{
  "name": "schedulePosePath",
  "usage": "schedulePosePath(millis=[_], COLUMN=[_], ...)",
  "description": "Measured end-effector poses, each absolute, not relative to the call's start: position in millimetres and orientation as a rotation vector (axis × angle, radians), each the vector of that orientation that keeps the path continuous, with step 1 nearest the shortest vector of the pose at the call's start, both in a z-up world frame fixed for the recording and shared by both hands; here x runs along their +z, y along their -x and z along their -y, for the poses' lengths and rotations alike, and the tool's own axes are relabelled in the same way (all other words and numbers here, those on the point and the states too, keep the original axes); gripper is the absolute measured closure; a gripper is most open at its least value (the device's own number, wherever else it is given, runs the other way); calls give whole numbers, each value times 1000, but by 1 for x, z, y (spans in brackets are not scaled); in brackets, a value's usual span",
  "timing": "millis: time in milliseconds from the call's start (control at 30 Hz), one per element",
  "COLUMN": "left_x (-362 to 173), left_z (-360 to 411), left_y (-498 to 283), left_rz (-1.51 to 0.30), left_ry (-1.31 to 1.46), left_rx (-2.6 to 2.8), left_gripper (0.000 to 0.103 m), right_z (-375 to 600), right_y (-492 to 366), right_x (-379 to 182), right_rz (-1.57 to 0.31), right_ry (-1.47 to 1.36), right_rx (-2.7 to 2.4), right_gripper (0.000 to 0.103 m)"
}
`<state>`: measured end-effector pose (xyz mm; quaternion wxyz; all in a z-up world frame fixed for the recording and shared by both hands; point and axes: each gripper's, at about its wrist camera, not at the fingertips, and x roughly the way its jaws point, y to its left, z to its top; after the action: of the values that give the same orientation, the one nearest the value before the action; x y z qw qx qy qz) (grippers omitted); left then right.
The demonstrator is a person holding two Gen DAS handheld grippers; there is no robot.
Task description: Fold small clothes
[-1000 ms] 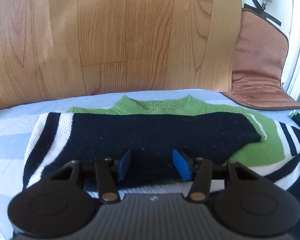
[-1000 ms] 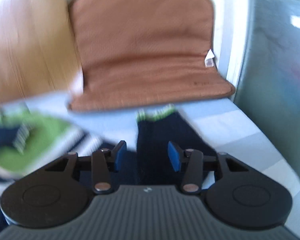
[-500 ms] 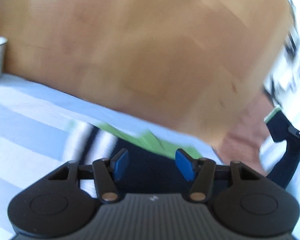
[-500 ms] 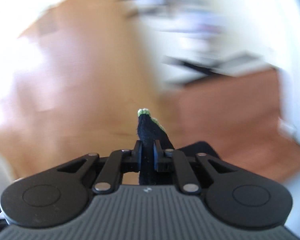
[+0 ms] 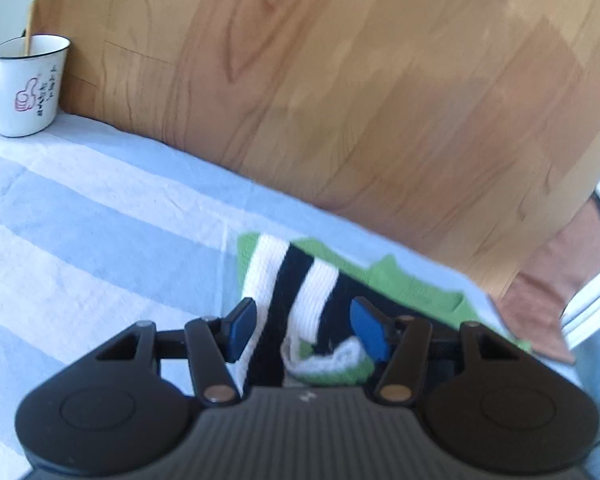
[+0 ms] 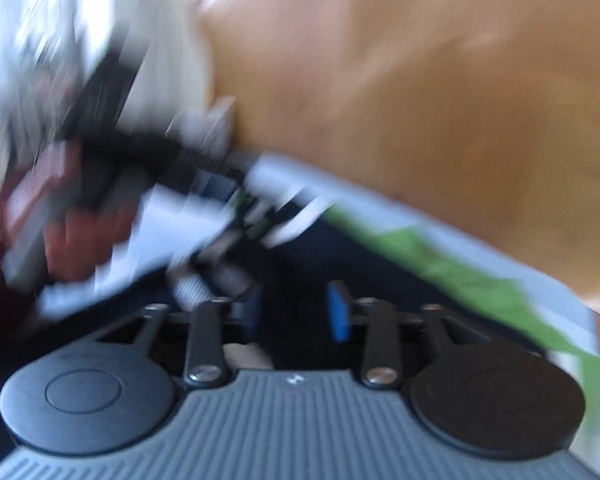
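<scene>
A small knitted sweater, green with navy and white stripes, lies on the blue-and-white striped cloth. Its striped sleeve is folded across the body. My left gripper hovers open just above that sleeve, pads apart on either side of the stripes and not pressing. The right wrist view is badly blurred. In it my right gripper is opening over the sweater's navy part, with dark fabric showing in the gap and neither pad touching it.
A white enamel mug with a red thumbs-up stands at the far left corner against the wooden panel. A brown cushion lies beyond the cloth's right end. In the right wrist view, blurred dark shapes fill the left.
My right gripper shut on the navy sleeve's cuff, carried it left over the sweater and let it go. My left gripper swung left and rolled, which brought the mug into view.
</scene>
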<state>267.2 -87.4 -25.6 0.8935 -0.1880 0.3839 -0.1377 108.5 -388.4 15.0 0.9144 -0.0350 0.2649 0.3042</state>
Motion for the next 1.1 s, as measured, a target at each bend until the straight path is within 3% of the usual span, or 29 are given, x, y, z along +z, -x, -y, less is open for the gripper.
schedulePosePath(millis=[133,400,467,533,600,700,833,1000,1033,1067,1100], left_x=[-24,0,-3,-6,-10,-15,-6,-9,-12,-16,-21], left_z=[90,78,80,82,83,84,85,112,120,128,135], left_y=[-263,-247,-248,-249,-252,-256,-249,-242,-241,-240,-240], left_rz=[-796,-693,-703,-714,-728,-761,-734,-754,-763,-775,-796], left_ry=[372,322,303,296,293,288,264,96,45,1,-33], left_rx=[-289,-337,-367,-360,-344,-338,-362,-425,-445,-462,-471], left_gripper=[49,41,37,40,44,51,51,51,57,79,91], right_z=[466,535,519,517,512,499,504,486,478,468,461], right_y=[-98,-122,-120,-113,-105,-114,-85,-62,-64,-64,-66], right_x=[29,-21,-24,-15,-14,-34,-14,5,2,0,-4], right_rz=[-500,-750,-707,-566,-489,-632,-521,-506,-526,-549,-579], right_ry=[-14,-220,-285,-253,-199,-31,-114,-104,-91,-73,-48], right_rx=[331,68,77,14,-50,-111,-99,60,101,134,154], right_gripper=[53,49,92,93,93,84,56,54,54,53,53])
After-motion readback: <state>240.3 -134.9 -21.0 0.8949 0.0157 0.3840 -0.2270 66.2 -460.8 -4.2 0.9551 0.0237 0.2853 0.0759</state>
